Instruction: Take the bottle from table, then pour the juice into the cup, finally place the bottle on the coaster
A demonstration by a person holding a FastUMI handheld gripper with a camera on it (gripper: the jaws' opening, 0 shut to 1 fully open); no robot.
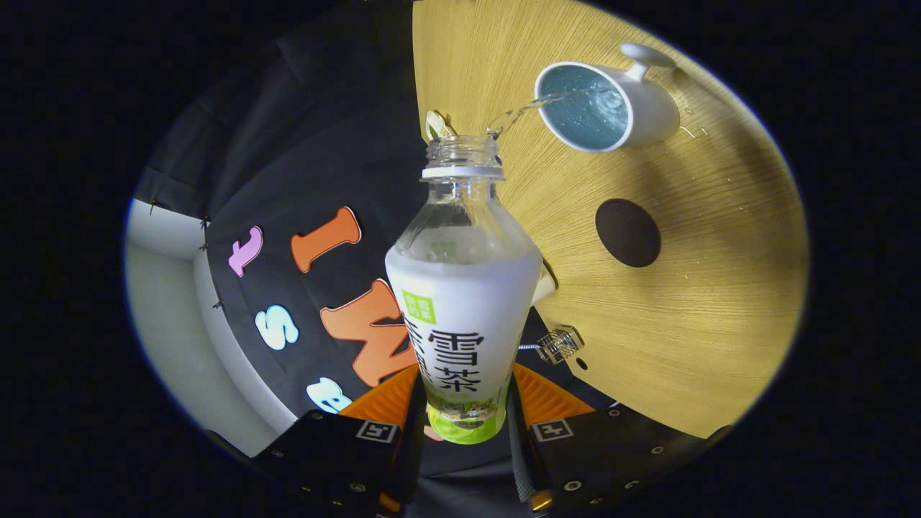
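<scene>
The bottle [463, 288] is clamped between the two fingers [536, 396] of the tool [464, 403], both fingers pressing on the lower part of its labelled body. The bottle is uncapped, and its open neck is directed beyond the fingers toward the cup [611, 101]. A thin clear stream [522, 111] is seen running from the bottle mouth to the near rim of the cup. The cup is white, holds liquid, and stands on the wooden worktop [705, 302] with its handle on the side away from the bottle. The dark round coaster [627, 232] lies flat on the worktop, apart from the cup and beside the bottle shoulder, nearer the tool than the cup. A small clear object [560, 344] is seen at the worktop edge close to the fingers.
</scene>
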